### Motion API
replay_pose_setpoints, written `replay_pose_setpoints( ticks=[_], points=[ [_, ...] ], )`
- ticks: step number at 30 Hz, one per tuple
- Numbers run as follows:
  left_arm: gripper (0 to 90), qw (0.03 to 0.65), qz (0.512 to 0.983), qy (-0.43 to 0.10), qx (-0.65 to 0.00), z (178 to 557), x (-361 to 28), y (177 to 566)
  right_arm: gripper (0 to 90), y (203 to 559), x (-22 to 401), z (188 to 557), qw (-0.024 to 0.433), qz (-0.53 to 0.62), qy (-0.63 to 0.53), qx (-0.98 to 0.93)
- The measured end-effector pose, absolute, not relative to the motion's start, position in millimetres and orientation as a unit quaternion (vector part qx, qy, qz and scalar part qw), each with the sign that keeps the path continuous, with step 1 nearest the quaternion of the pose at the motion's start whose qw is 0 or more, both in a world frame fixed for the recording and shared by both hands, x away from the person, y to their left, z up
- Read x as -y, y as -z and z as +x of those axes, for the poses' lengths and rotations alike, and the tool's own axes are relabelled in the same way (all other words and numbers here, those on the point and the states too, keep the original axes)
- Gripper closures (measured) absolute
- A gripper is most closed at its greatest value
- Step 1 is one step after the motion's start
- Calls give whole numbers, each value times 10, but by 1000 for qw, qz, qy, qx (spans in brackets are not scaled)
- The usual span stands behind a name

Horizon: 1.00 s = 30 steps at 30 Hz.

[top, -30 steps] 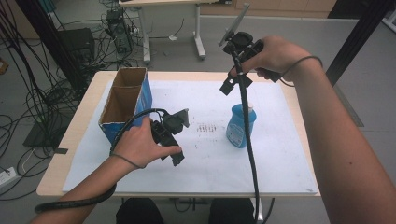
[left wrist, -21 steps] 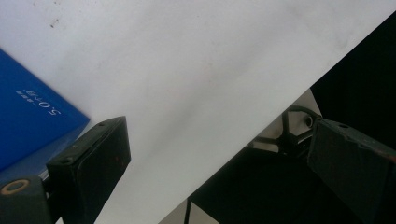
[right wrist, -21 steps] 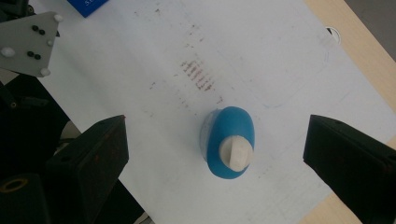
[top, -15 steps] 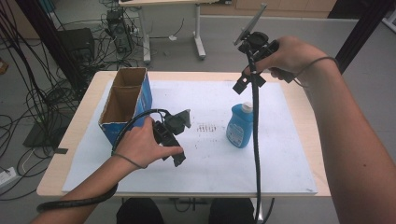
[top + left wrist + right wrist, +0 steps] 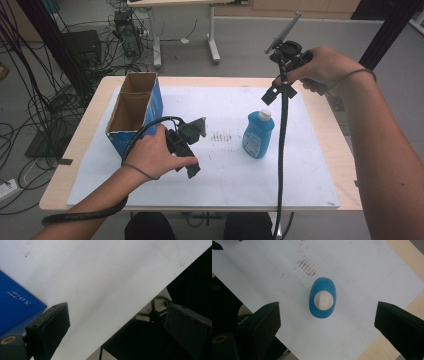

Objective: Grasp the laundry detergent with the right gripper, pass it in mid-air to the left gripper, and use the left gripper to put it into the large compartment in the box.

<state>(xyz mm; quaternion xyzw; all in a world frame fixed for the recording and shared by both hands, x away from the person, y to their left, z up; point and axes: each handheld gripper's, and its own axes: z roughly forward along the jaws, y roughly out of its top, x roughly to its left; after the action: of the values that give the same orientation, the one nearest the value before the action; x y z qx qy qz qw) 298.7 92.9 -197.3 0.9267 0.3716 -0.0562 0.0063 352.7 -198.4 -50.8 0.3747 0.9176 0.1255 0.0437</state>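
Observation:
A blue bottle (image 5: pixel 258 134) with a white cap stands upright on the white sheet (image 5: pixel 230 175), right of centre. My right gripper (image 5: pixel 279 92) hangs high above the table's back right and points down; in the right gripper view the bottle (image 5: pixel 322 285) stands far below, between its wide-open jaws (image 5: pixel 328 306), which touch nothing. A cardboard box (image 5: pixel 134 110) with blue sides stands open at the left. My left gripper (image 5: pixel 189 169) rests low near the front of the sheet, beside the box (image 5: pixel 15 305), and it is open (image 5: pixel 117 307) and empty.
Dark smudges (image 5: pixel 220 136) mark the sheet left of the bottle. The wooden table edge (image 5: pixel 345 150) borders the sheet. Cables (image 5: pixel 45 100) crowd the floor at the left, another table's legs (image 5: pixel 212 40) stand behind, and a black cable (image 5: pixel 281 165) hangs from the right gripper.
My right gripper has drifted to the right above the table, staying open. The left hand, the bottle and the box have stayed put.

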Motion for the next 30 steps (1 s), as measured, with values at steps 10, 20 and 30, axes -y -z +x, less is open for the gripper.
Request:
replay_pose_setpoints(
  ticks=[10, 20, 30],
  points=[
    [64, 7, 926, 59, -374, 2991, -929, 1988, 67, 619, 2031, 3498, 38, 378, -126, -916],
    [64, 14, 924, 58, -377, 2994, -958, 1952, 67, 847, 2096, 3479, 26, 384, -119, -915],
    [64, 9, 926, 57, -372, 2978, -913, 1988, 67, 942, 2163, 3421, 24, 388, -121, -914]
  ],
)
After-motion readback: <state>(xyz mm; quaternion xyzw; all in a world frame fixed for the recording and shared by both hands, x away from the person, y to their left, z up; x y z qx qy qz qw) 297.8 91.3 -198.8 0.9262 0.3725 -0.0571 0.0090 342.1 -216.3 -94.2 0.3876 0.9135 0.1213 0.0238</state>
